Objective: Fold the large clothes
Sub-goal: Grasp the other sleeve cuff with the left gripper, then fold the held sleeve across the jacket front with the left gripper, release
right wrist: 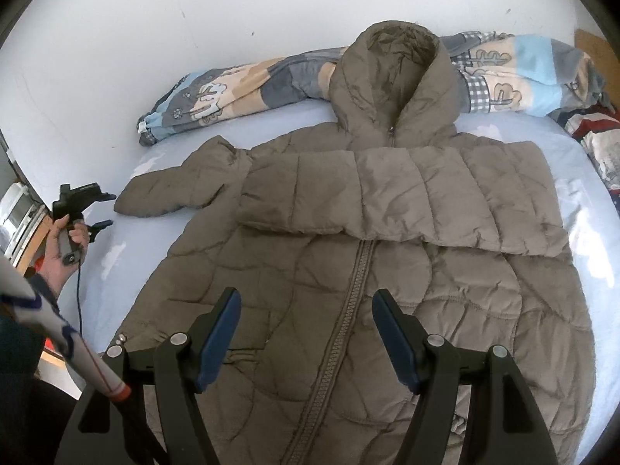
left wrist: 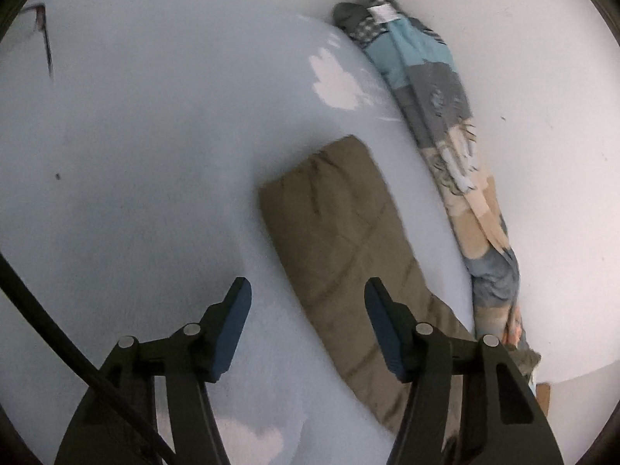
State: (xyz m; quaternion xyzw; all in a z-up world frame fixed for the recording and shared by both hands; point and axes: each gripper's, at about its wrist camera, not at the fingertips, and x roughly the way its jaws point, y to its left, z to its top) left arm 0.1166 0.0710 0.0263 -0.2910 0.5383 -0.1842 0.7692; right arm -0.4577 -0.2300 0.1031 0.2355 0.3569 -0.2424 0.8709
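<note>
A large olive-brown puffer jacket (right wrist: 348,240) with a hood (right wrist: 395,77) lies face up on the pale blue bed. Its right sleeve (right wrist: 407,193) is folded across the chest; its left sleeve (right wrist: 182,190) sticks out to the left. My right gripper (right wrist: 306,333) is open and empty, above the lower front by the zipper. My left gripper (right wrist: 104,209) is open and empty, just left of the left sleeve's cuff. In the left wrist view the left gripper (left wrist: 306,321) hovers by that sleeve (left wrist: 348,255), its right finger over the sleeve.
A rolled patchwork blanket (right wrist: 240,89) lies along the white wall (right wrist: 193,7) behind the jacket; it also shows in the left wrist view (left wrist: 438,116). More bedding (right wrist: 596,131) is piled at the far right. The bed's left edge and furniture (right wrist: 19,217) are near the left gripper.
</note>
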